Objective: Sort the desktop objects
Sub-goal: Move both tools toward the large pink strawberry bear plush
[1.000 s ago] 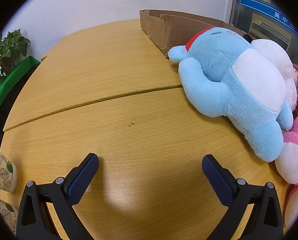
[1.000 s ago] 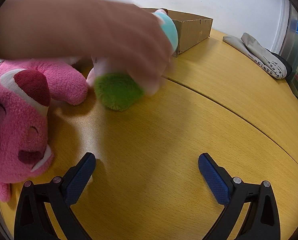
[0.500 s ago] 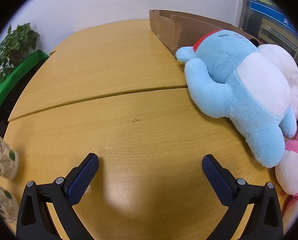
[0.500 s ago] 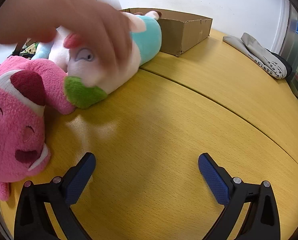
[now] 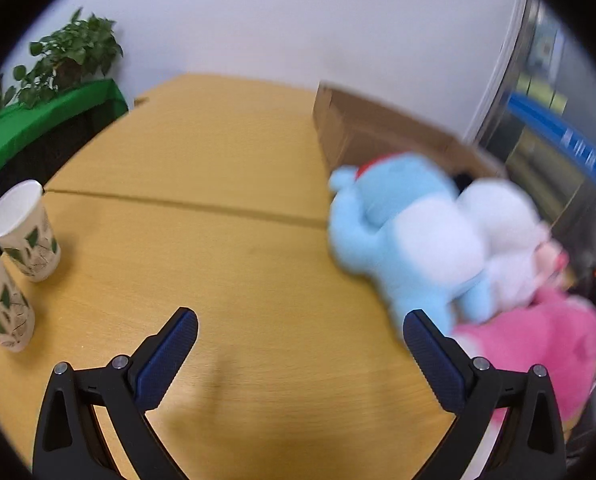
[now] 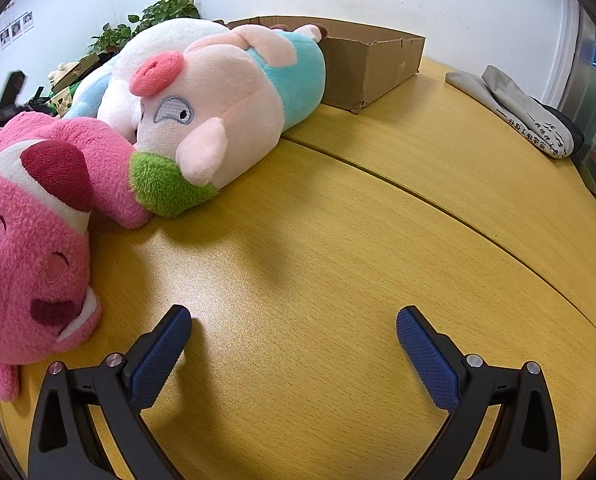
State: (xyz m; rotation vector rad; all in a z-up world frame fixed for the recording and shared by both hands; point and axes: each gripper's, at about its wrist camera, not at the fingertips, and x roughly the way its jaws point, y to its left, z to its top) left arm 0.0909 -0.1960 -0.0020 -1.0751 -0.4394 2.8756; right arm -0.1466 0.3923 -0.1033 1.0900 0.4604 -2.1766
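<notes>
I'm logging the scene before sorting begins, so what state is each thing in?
left gripper: open, empty
right gripper: open, empty
pig plush: lying on its side
pink bear plush: lying, untouched
blue plush: lying down
cardboard box: open-topped
paper cups: upright

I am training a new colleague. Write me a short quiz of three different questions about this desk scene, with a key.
1. True or false: the right gripper holds the pig plush.
2. How many paper cups stand by the left gripper? A) one B) two C) four
3. Fill in: behind the plush toys stands a cardboard ____.

Key: 1 false, both grippers are open and empty; 2 B; 3 box.
</notes>
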